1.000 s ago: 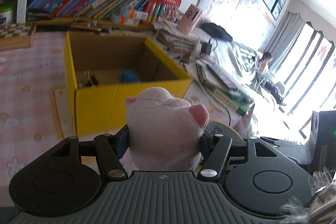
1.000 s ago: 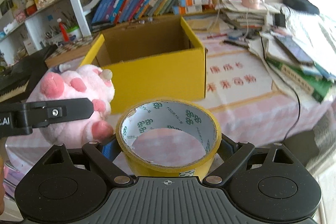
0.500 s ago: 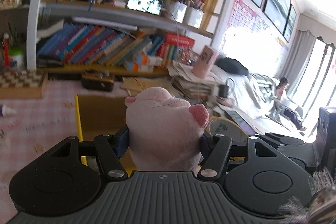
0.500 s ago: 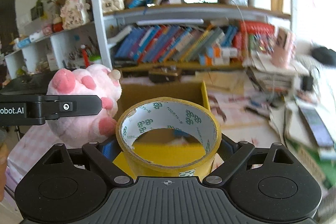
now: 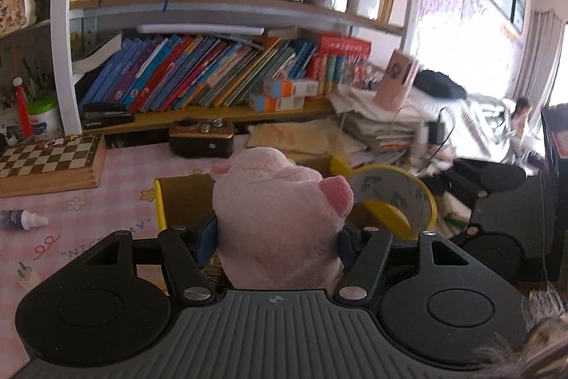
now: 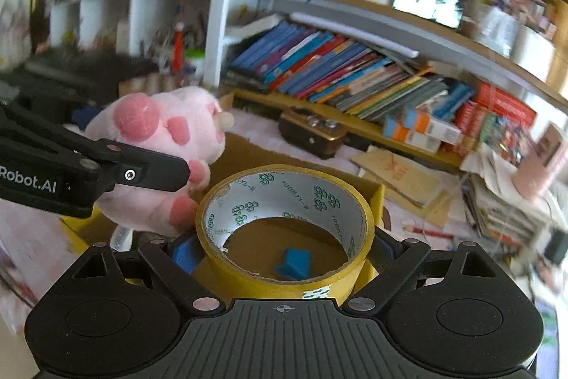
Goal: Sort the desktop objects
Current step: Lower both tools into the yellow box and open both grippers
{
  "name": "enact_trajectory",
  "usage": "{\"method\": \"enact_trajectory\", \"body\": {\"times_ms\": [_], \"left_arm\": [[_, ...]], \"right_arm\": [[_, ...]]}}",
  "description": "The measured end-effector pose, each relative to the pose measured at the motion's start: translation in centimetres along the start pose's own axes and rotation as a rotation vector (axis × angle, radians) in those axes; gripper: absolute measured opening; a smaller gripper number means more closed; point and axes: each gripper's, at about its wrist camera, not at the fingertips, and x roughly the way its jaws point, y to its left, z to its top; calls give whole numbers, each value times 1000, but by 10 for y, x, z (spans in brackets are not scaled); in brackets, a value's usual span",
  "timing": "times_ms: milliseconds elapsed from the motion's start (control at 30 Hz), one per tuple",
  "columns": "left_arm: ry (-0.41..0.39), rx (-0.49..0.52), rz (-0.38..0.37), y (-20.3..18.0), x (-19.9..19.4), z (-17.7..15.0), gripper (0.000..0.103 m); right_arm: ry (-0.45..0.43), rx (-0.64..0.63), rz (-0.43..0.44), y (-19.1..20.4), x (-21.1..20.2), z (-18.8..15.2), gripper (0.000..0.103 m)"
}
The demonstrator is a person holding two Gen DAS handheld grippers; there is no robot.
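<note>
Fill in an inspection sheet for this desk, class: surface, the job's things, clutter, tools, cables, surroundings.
Surface: pink checked tablecloth, printed with flowers.
Job's things: pink plush toy; yellow tape roll; yellow cardboard box below both, a small blue object inside.
Clutter: chessboard, small bottle, brown case, paper stacks.
Tools: left tool shut on the plush toy; right tool shut on the tape roll.
Cables: black cable over the papers.
Surroundings: bookshelf full of books; bright windows at right.
</note>
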Motion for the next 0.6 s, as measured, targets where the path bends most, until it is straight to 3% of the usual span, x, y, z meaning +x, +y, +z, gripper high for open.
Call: {"method": "enact_trajectory", "body": {"times_ms": [200,467,600], "left_arm": [[110,57,23,7,35,-7,62],[218,136,23,4,62,-20,64],[233,133,31,6,66,-24,66]], "right_arm": [[128,-243,71,15,47,4,93],[268,-383,139,22,81,-3,93],[309,-384,161,21,85,-4,93]]}}
